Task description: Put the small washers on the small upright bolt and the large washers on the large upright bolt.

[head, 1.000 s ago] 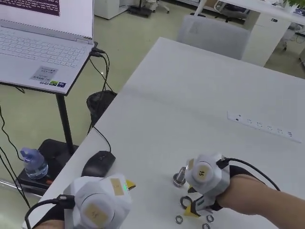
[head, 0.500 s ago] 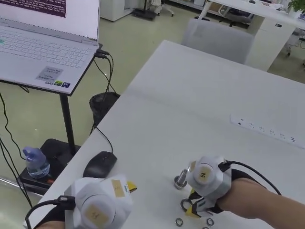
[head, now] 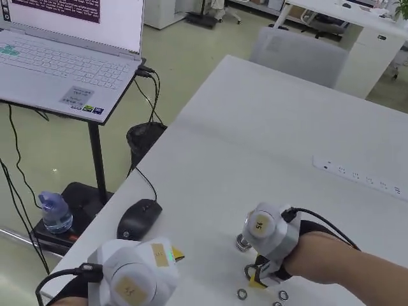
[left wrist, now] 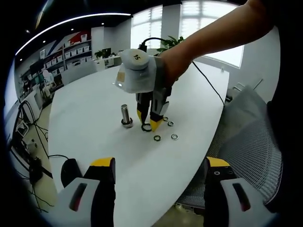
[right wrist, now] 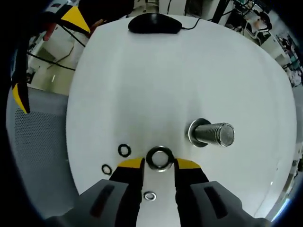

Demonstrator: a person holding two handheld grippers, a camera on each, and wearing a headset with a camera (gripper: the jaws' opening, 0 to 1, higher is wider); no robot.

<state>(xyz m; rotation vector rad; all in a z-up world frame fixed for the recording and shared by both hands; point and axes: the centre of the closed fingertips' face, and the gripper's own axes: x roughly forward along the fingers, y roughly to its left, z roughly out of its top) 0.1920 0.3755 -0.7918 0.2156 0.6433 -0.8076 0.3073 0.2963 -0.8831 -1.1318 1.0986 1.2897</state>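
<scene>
Jaws of the right gripper stand narrowly apart, straddling a large silver steel washer lying flat on the white table. I'd pinch its rim squarely, lift level, then carry it to the thick grey upright bolt at two o'clock. Nearby, the left gripper hangs wide apart, empty.

One large bolt, bright steel, stands upright on the white worktop, head down and threaded shank up. One large washer lies flat just beside it, between the fingers of the right gripper. Several small washers lie flat nearby, apart from one another.
</scene>
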